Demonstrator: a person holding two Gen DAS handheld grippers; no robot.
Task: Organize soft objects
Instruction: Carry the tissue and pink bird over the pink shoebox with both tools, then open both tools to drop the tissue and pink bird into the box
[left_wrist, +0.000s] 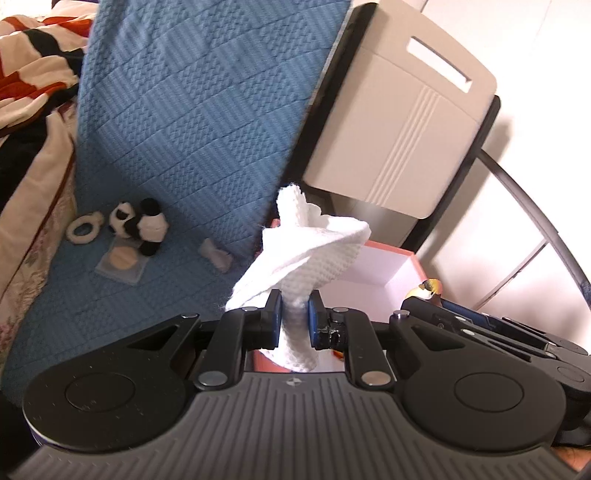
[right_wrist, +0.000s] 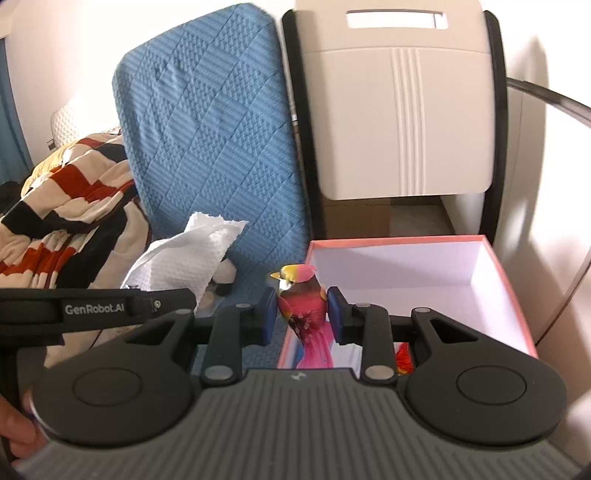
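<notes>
Left gripper (left_wrist: 294, 319): pinched on white cloth (left_wrist: 308, 245), above pink box (left_wrist: 404, 258) rim at 6 o'clock; right gripper (right_wrist: 301, 314): clamping toy bird (right_wrist: 304, 299). Advise releasing both low inside box

A home bedroom: a bed under a blue quilted cover (left_wrist: 184, 110), a rumpled striped duvet (right_wrist: 74, 192) at nine o'clock, and a panda plush (left_wrist: 138, 225) lying there.
</notes>
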